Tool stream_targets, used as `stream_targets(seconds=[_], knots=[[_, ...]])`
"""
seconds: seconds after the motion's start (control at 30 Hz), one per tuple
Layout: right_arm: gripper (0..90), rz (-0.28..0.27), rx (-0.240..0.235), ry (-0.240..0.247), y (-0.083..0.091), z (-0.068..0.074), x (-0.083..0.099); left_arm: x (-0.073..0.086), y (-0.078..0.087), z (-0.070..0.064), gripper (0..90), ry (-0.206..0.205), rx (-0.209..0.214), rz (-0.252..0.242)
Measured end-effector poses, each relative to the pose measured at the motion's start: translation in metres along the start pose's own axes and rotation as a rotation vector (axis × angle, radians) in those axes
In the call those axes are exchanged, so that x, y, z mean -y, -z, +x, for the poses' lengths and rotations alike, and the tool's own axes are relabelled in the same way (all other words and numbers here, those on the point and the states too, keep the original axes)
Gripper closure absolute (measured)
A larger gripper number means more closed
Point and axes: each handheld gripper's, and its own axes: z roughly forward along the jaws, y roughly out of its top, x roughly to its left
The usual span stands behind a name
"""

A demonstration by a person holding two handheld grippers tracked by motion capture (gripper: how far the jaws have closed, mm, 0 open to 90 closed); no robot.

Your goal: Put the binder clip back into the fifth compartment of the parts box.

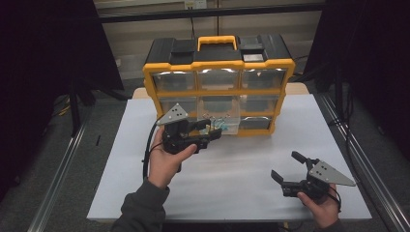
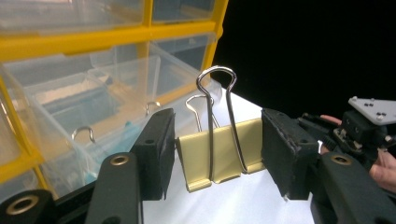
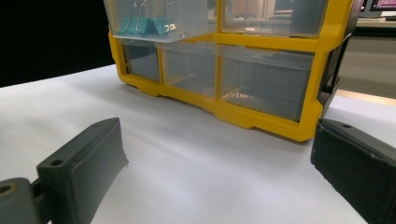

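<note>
A gold binder clip (image 2: 219, 154) with silver wire handles hangs above the white table, and my left gripper (image 2: 217, 156) is shut on it, one pad on each side. In the high view the left gripper (image 1: 207, 134) sits just in front of a pulled-out clear drawer (image 1: 227, 126) in the middle column of the yellow and black organizer (image 1: 217, 64). Teal binder clips (image 3: 144, 25) lie in that drawer. My right gripper (image 1: 285, 165) rests low at the table's front right, open, with nothing between its jaws (image 3: 217, 158).
The organizer holds three rows of clear drawers and stands at the back of the white table (image 1: 232, 188). Its yellow frame (image 3: 261, 116) is some way ahead of the right gripper. Dark floor and metal rails flank the table.
</note>
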Motion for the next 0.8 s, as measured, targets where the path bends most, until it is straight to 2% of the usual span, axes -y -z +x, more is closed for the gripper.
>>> stream_targets(seconds=[0.23,0.37,0.5,0.53,0.73,0.8], knots=[[2.0,0.003,-0.001,0.000,0.000,0.000,0.000,-0.015,-0.003,0.006,46.7,0.005,-0.002,-0.040],[2.0,0.001,0.000,-0.002,0.000,0.000,0.000,-0.020,-0.008,0.012,46.7,0.007,-0.035,-0.038],[2.0,0.002,0.000,-0.005,0.000,0.000,0.000,-0.023,-0.015,0.018,46.7,0.001,-0.043,-0.046],[2.0,0.004,-0.001,-0.005,0.000,0.000,0.000,-0.024,-0.017,0.019,46.7,-0.001,-0.062,-0.041],[2.0,-0.001,0.000,-0.003,-0.001,0.000,0.000,-0.023,-0.029,0.027,46.7,-0.012,-0.084,-0.038],[2.1,0.002,0.002,-0.002,0.000,0.000,-0.001,-0.023,-0.032,0.028,46.7,-0.008,-0.104,-0.035]])
